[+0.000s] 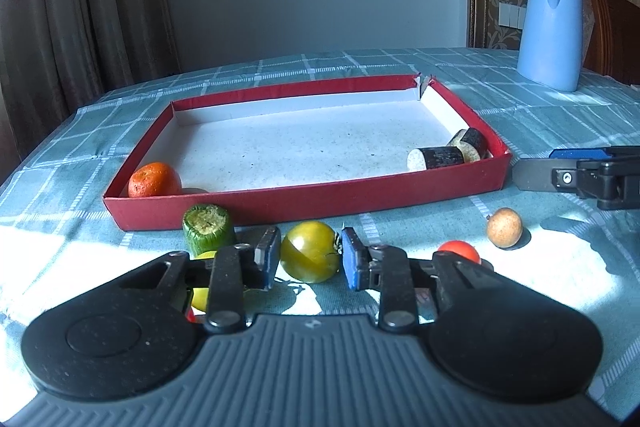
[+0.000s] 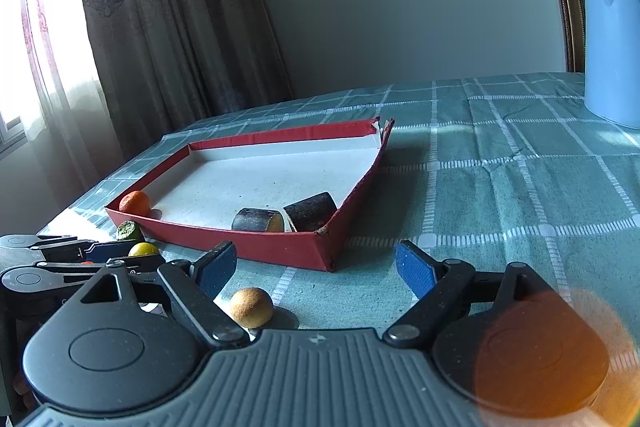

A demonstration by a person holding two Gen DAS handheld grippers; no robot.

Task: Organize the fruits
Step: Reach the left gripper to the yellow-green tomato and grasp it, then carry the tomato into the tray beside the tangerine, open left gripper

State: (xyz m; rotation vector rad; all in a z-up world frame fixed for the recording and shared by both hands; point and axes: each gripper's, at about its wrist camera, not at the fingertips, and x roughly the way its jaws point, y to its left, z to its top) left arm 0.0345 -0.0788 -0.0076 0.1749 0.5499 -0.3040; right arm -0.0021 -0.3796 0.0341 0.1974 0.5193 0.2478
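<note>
**Left hand-held gripper clamps the green-yellow tomato in front of the red tray**

The left hand-held gripper [image 1: 309,257] has its blue pads pressed on either side of a green-yellow tomato [image 1: 310,251] resting on the checked counter [image 1: 520,115], just in front of the red tray [image 1: 304,203]. A cut green cucumber piece [image 1: 208,229] stands just to its left, and a small red tomato [image 1: 460,251] and a tan round fruit [image 1: 505,227] lie to its right. Inside the tray, an orange [image 1: 154,179] sits in the near left corner and two dark cut pieces [image 1: 450,151] lie in the near right corner. The right hand-held gripper [image 2: 316,267] hangs with jaws wide apart, nothing between them, the tan fruit just below its left finger. A blue kettle [image 1: 550,31] stands well behind.
</note>
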